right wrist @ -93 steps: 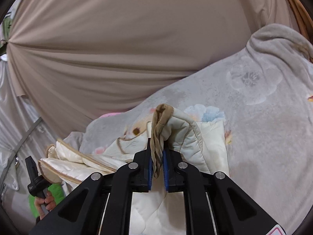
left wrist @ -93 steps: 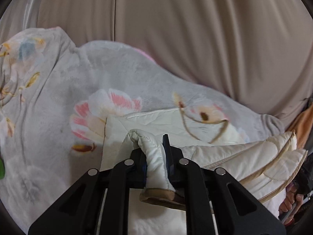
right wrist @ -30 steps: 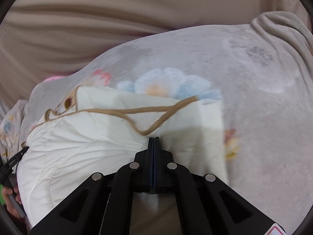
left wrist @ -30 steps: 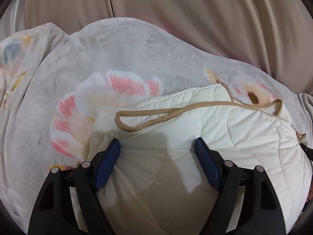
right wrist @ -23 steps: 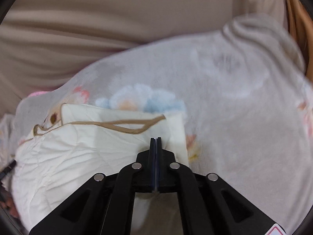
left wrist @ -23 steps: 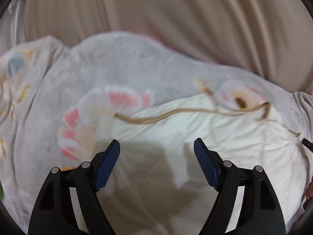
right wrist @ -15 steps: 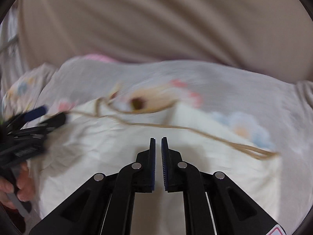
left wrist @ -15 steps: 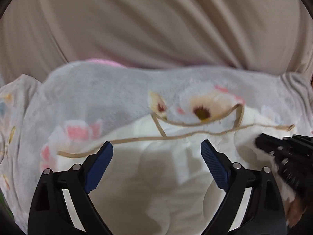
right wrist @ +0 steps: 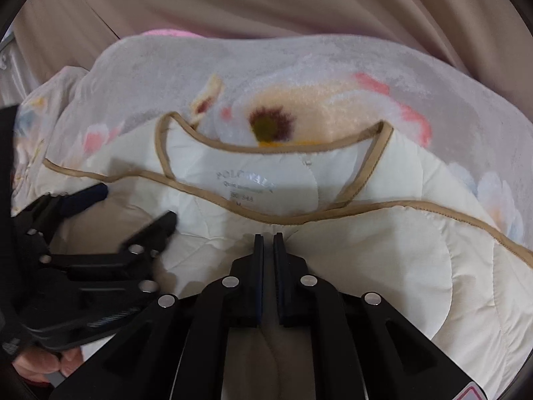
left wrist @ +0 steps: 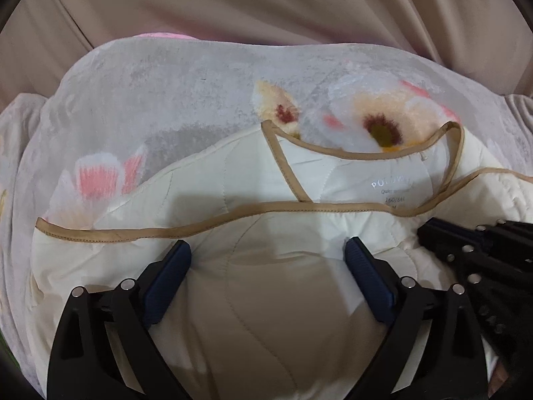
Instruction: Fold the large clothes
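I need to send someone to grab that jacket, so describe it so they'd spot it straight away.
Find the grey floral blanket against the beige curtain. The cream quilted jacket lies folded on it, the only padded piece with tan piping.

A grey plush blanket (left wrist: 173, 93) printed with large pink and cream flowers covers the bed, and a cream quilted jacket (left wrist: 266, 300) with tan piping lies spread directly on it.

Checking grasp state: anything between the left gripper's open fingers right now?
Left wrist view: the left gripper stands open, and only the flat cream quilted jacket lies between its fingers, ungripped. The tan trim runs just beyond the tips.
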`<state>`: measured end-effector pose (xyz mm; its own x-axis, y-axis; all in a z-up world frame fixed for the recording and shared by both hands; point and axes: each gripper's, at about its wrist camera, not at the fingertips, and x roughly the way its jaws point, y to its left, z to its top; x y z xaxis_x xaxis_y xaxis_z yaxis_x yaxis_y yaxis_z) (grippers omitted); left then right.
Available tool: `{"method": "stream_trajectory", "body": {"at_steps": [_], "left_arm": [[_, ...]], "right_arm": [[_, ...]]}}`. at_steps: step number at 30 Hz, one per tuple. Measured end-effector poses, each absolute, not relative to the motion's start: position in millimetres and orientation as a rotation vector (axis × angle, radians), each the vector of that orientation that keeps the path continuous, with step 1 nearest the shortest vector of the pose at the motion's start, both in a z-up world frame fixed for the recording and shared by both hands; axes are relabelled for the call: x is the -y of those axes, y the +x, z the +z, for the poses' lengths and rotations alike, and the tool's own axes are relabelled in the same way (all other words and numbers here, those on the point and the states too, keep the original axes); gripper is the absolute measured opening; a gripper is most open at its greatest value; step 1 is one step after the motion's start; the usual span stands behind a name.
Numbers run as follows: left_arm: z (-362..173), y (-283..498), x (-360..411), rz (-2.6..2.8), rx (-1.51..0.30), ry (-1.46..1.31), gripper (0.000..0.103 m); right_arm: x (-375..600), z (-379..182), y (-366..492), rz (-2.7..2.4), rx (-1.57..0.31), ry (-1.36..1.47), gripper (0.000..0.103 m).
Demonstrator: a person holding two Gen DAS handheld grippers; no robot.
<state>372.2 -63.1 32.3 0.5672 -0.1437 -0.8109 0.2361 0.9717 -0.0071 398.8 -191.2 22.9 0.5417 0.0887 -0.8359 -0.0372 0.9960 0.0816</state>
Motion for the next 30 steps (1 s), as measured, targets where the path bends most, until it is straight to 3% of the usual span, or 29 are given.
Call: {"method": "stream_trajectory", "body": {"at_steps": [10,30], "left_arm": [[33,337,-18,-0.184,-0.86,0.073,0.092],[22,320,-37,-0.185,-0.804,0.053,0.093]], "right_arm": [[177,20,392,0.054,-0.957,-0.067,0.006],[179,29,360,-0.018,-0.839,-0.081,0.007]]}}
